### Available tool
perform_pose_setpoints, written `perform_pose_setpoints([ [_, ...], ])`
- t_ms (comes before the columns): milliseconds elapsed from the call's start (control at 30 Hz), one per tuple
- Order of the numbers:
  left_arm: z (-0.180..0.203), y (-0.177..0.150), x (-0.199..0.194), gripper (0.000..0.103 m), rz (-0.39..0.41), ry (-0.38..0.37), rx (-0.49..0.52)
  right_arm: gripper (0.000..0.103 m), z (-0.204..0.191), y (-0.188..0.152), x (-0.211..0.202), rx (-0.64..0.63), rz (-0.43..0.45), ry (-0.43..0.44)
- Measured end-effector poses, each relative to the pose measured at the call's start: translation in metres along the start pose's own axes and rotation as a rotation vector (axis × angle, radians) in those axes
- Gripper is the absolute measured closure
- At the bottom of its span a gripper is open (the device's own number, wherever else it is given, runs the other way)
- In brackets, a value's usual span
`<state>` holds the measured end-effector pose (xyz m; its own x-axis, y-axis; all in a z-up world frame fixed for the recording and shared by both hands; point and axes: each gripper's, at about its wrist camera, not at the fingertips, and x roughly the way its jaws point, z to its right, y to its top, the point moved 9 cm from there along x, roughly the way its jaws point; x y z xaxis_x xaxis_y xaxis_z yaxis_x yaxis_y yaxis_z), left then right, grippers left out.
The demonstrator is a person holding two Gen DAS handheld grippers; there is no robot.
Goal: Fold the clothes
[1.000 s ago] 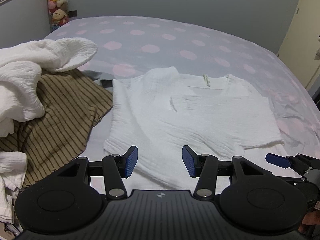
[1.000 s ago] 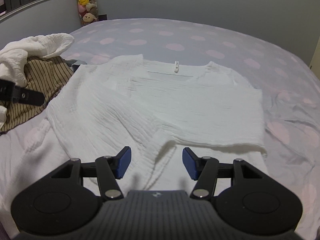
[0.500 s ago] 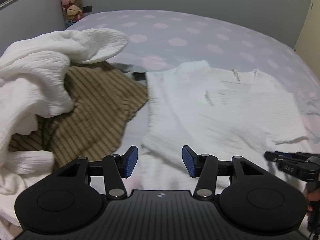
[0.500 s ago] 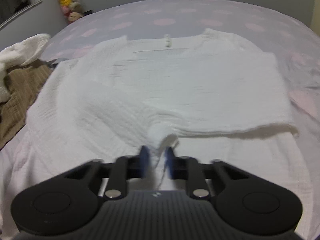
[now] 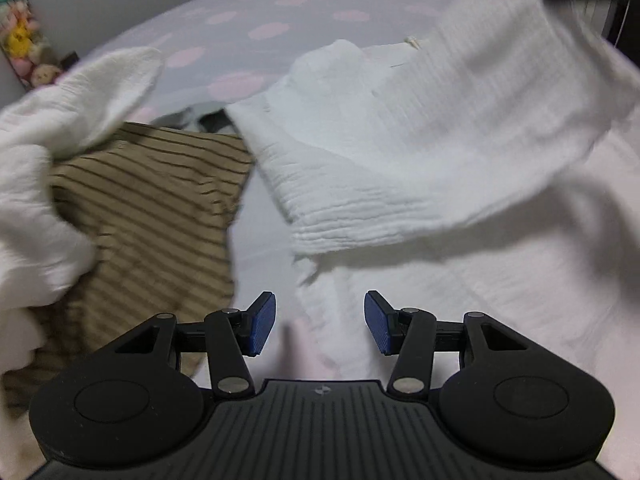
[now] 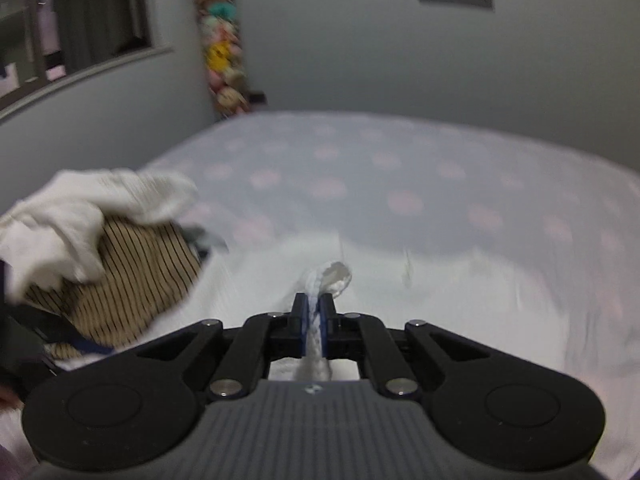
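A white crinkled shirt [image 5: 360, 152] lies spread on the bed. My right gripper [image 6: 314, 314] is closing its jaws on a bunched fold of that shirt [image 6: 328, 276]; the pads press the cloth between them. In the left wrist view that fold [image 5: 512, 52] hangs lifted toward the top right, blurred. My left gripper [image 5: 320, 322] is open low over the shirt's near left edge, its blue pads [image 5: 262, 322] apart and gripping nothing.
A brown striped garment [image 5: 152, 208] and a crumpled white one [image 5: 60, 128] are piled left of the shirt. The bedsheet [image 6: 360, 172] is grey with pink dots. Plush toys [image 6: 224, 52] hang on the far wall.
The right gripper shut on a fold of the shirt and rose with it, lifting the cloth. The left gripper sank and rolled, coming closer to the shirt's left edge.
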<state>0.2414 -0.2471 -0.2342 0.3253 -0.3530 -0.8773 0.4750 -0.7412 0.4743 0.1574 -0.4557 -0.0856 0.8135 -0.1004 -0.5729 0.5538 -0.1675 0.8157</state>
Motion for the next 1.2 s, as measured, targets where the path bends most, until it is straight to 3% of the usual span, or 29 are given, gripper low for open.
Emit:
perform_pose_setpoints([
  [133,-0.002,0.011,0.018,0.052,0.025,-0.039,-0.055,0.096,-0.018,0.045,-0.007,-0.082,0.067,0.027],
  [233,-0.007,0.018,0.026,0.053,0.036,-0.018,-0.087,0.096,-0.024,0.067,-0.006,-0.110,0.098,0.041],
  [300,-0.011,0.022,0.031,0.064,0.039,-0.009,-0.110,0.096,-0.021,0.073,-0.003,-0.127,0.109,0.029],
  [333,-0.012,0.023,0.034,0.078,0.038,-0.008,-0.122,0.096,-0.018,0.074,-0.002,-0.133,0.111,0.018],
  [367,-0.013,0.023,0.034,0.081,0.032,-0.024,-0.132,0.096,-0.013,0.072,0.001,-0.132,0.106,0.005],
  [433,-0.014,0.020,0.035,0.084,0.023,-0.057,-0.158,0.096,0.005,0.061,0.010,-0.120,0.078,-0.030],
  [633,-0.021,0.013,0.040,0.084,-0.005,-0.062,-0.175,0.096,0.065,0.007,0.054,-0.065,-0.047,-0.140],
  [833,-0.016,0.017,0.033,0.083,-0.034,-0.045,-0.141,0.094,0.108,-0.051,0.090,0.055,-0.167,-0.166],
  [867,-0.015,0.017,0.030,0.083,-0.036,-0.040,-0.134,0.089,0.112,-0.058,0.093,0.067,-0.182,-0.168],
  [1067,-0.003,0.020,-0.008,0.075,-0.014,-0.070,-0.069,0.082,0.111,-0.067,0.059,0.047,-0.190,-0.154],
  [1200,0.028,0.012,-0.033,0.068,-0.041,-0.185,0.031,0.077,0.109,-0.073,0.020,0.050,-0.185,-0.137],
])
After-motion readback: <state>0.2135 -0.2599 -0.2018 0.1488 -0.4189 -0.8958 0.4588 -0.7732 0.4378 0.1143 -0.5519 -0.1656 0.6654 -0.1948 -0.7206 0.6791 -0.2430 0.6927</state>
